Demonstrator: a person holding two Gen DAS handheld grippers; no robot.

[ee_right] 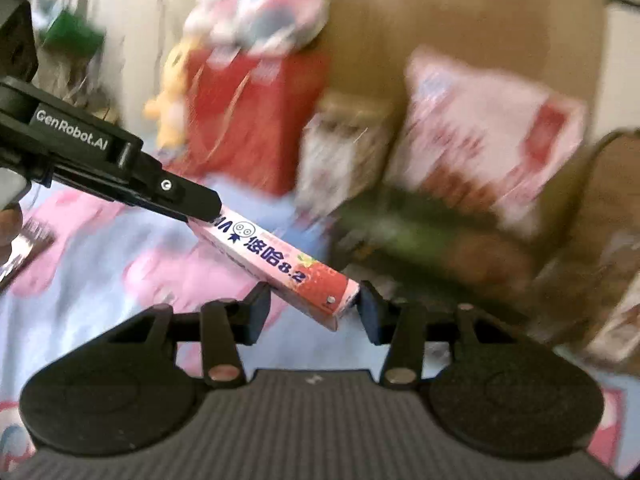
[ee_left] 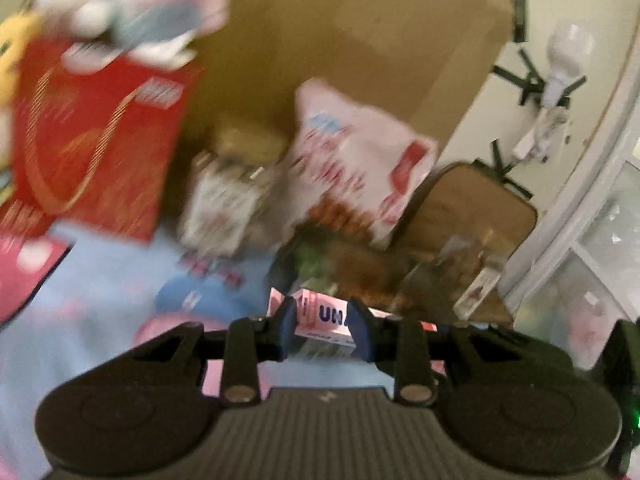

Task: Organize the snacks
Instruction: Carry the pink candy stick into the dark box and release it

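My left gripper (ee_left: 323,326) is shut on one end of a long pink candy box (ee_left: 323,320) with blue lettering. In the right wrist view the same pink candy box (ee_right: 276,260) slants from the left gripper's fingers (ee_right: 192,202) down to my right gripper (ee_right: 314,306). The right jaws stand apart around the box's strawberry end; its right corner is against the right finger, and the left finger stands clear. A blurred heap of snack packs (ee_left: 352,168) lies ahead on the blue and pink cloth (ee_left: 100,288).
A red gift bag (ee_left: 100,140) with a plush toy (ee_left: 128,4) on top stands at the left. A large cardboard box (ee_left: 360,40) is behind the snacks. A brown case (ee_left: 472,208) lies at the right, near a white wall.
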